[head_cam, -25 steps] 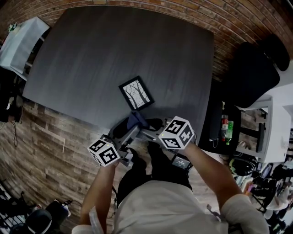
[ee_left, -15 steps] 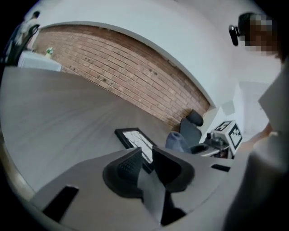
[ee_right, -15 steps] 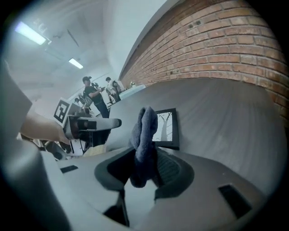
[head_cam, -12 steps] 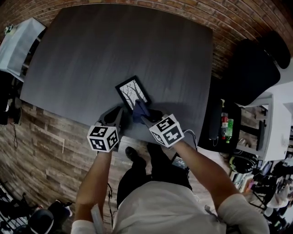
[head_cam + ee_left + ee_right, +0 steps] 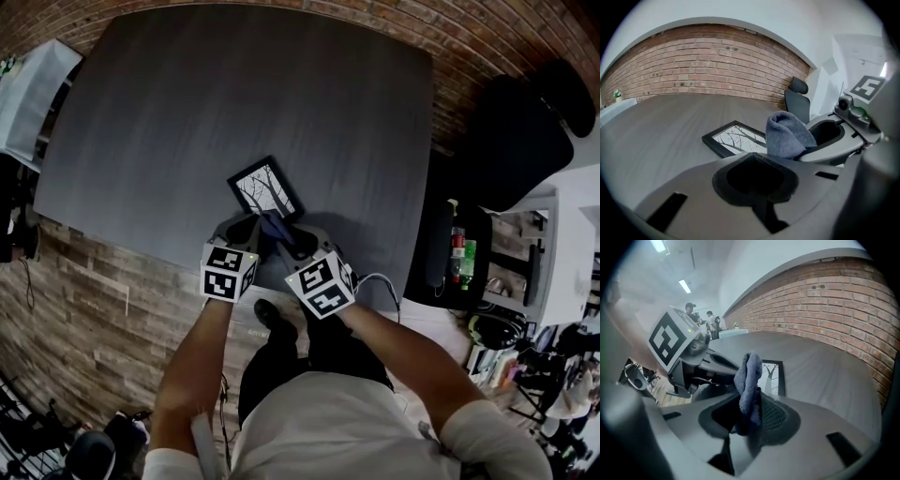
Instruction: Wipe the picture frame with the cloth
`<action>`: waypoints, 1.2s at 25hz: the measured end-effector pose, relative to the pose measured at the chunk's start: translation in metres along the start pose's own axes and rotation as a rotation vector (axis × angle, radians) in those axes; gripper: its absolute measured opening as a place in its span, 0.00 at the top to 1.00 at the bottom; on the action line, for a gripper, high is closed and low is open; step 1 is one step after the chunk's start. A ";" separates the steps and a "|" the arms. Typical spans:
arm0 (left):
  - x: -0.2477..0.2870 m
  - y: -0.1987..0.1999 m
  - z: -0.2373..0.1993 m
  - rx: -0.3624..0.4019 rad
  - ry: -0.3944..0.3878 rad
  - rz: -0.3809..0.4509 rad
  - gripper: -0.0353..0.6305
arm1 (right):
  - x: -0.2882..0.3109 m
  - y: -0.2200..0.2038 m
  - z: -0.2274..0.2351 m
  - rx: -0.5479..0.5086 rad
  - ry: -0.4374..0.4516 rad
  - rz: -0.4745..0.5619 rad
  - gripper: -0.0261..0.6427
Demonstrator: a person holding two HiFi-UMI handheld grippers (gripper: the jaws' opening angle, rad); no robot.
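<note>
Head view
Desk [image 5: 187,112]: dark grey with a faint grain, wide, filling the upper middle of the view.
Picture frame [image 5: 265,188]: black-edged with a bare-tree print, lying flat near the desk's near edge, turned askew to it.
Left gripper [image 5: 246,228]: at the frame's near side, marker cube toward the person.
Right gripper [image 5: 284,234]: just beside the left one, tips at the frame's near edge.
Cloth [image 5: 274,224]: blue-grey, at the tips of the two grippers, against the frame's near edge.
Room: brick wall [image 5: 487,37] along the far side; wood-plank floor [image 5: 84,291] at the left; black office chair [image 5: 520,150] to the right of the desk; white side table [image 5: 37,89] at the upper left; bottles [image 5: 459,253] on shelving at the right.

Left gripper view
Left jaws: pressed together, nothing between them.
Frame: flat on the desk just beyond the tips.
Cloth: bunched into an upright lump in the right gripper, over the frame's near right part; whether touching the glass, cannot tell.
Surface and room: grey desk running back to the curved brick wall, pale wall above, chair headrest at the right.

Right gripper view
Right jaws: pinching the folded cloth, which stands up between the ribbed pads.
Frame: on the desk just behind the cloth.
Left gripper: close at the left, marker cube up.
Room: brick wall along the right, ceiling lights [image 5: 684,286] overhead, two people [image 5: 691,310] standing far off beyond the desk.
</note>
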State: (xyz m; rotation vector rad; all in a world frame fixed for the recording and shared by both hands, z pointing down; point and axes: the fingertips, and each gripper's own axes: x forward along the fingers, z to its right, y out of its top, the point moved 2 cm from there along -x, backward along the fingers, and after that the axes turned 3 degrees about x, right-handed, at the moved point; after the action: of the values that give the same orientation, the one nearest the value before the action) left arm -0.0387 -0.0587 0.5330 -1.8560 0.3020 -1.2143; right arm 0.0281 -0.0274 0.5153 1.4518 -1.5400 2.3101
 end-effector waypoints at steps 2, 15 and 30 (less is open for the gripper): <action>0.000 0.000 0.001 0.023 -0.011 -0.010 0.94 | 0.000 -0.001 0.003 0.004 -0.007 0.007 0.77; -0.002 -0.002 0.002 0.073 -0.049 -0.051 0.94 | -0.010 -0.004 0.046 0.018 -0.133 0.016 0.77; -0.014 -0.018 0.019 0.192 -0.179 -0.115 0.94 | -0.021 0.010 0.106 0.054 -0.228 0.028 0.77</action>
State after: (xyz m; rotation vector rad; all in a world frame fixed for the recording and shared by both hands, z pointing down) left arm -0.0343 -0.0301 0.5355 -1.8173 -0.0198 -1.1029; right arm 0.1069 -0.1006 0.5027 1.7729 -1.5676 2.2862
